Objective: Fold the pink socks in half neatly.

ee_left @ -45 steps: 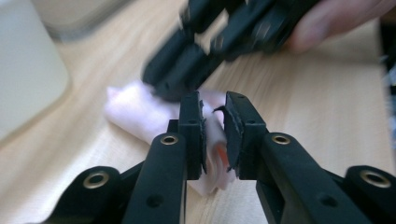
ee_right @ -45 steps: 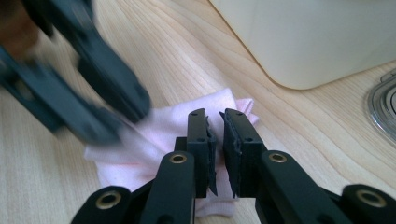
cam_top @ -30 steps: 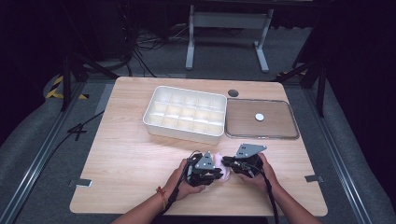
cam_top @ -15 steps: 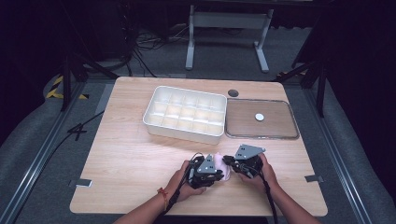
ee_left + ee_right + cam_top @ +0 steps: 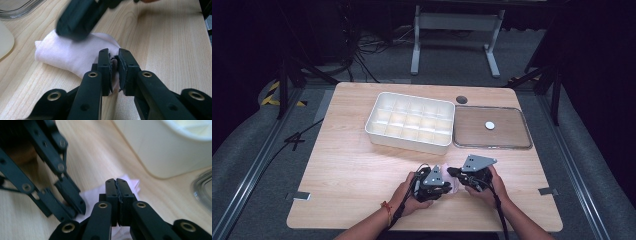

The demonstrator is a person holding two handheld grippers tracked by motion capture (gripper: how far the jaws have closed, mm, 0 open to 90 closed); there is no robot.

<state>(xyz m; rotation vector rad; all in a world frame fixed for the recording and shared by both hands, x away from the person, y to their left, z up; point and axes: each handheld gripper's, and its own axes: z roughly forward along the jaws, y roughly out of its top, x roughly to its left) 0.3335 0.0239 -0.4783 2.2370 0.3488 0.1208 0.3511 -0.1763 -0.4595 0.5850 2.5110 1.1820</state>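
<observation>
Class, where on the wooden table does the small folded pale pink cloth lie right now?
In the high view the small folded pale pink cloth lies near the table's front edge, between the left gripper and right gripper, nearer than the white compartment tray.

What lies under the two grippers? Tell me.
A folded pale pink cloth on the wooden table, pinched by the left gripper and right gripper. Its middle is covered.

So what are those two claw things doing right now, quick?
Left gripper: closed, pinching the pale cloth.
Right gripper: just closed, on the same cloth.
</observation>
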